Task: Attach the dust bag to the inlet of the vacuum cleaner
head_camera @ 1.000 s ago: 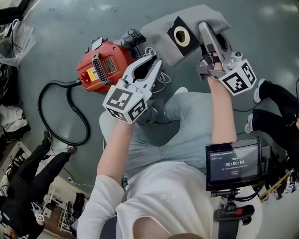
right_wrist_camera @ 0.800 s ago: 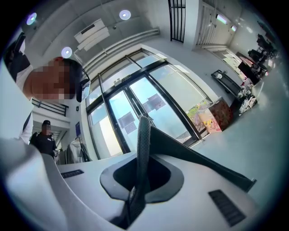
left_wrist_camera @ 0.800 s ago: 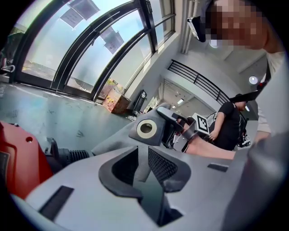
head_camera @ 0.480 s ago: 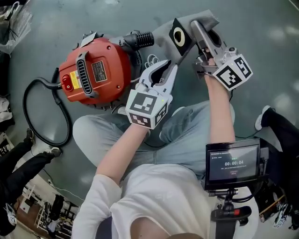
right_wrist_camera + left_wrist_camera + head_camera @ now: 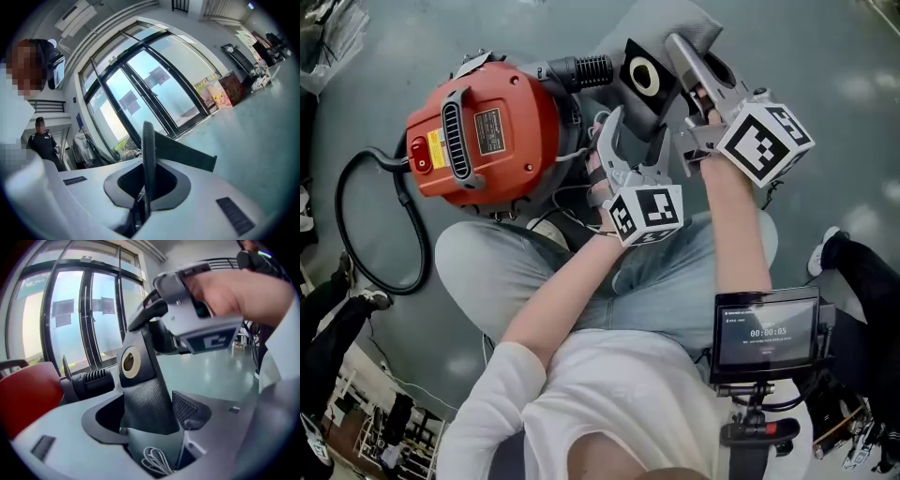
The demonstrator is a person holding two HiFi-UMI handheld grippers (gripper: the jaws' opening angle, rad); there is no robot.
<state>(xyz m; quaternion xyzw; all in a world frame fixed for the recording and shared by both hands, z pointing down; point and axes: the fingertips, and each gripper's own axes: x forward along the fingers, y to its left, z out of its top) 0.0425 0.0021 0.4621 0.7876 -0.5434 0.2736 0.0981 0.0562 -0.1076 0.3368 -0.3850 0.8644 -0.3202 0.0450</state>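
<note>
A red vacuum cleaner (image 5: 478, 131) lies on the floor, its ribbed black inlet (image 5: 581, 68) pointing right. The dust bag is grey cloth with a black card collar (image 5: 644, 75) that has a round hole in it. The collar hangs just right of the inlet. My right gripper (image 5: 675, 45) is shut on the bag's top edge; the left gripper view shows it above the collar (image 5: 140, 394). My left gripper (image 5: 633, 141) sits below the collar. Its jaws are opening and stand wide on both sides of the collar's lower part, pads off it. The inlet (image 5: 91, 380) shows left of the collar.
A black hose (image 5: 366, 225) loops off the vacuum's left side. White cord (image 5: 600, 122) lies bunched by the vacuum under the left gripper. The person's knees are below both grippers, and a timer screen (image 5: 766, 333) sits lower right. Other people's feet stand at the edges.
Both grippers have come down toward the vacuum, bringing the collar close beside the inlet. The left gripper has rolled and its jaws have spread wide around the collar's lower part.
</note>
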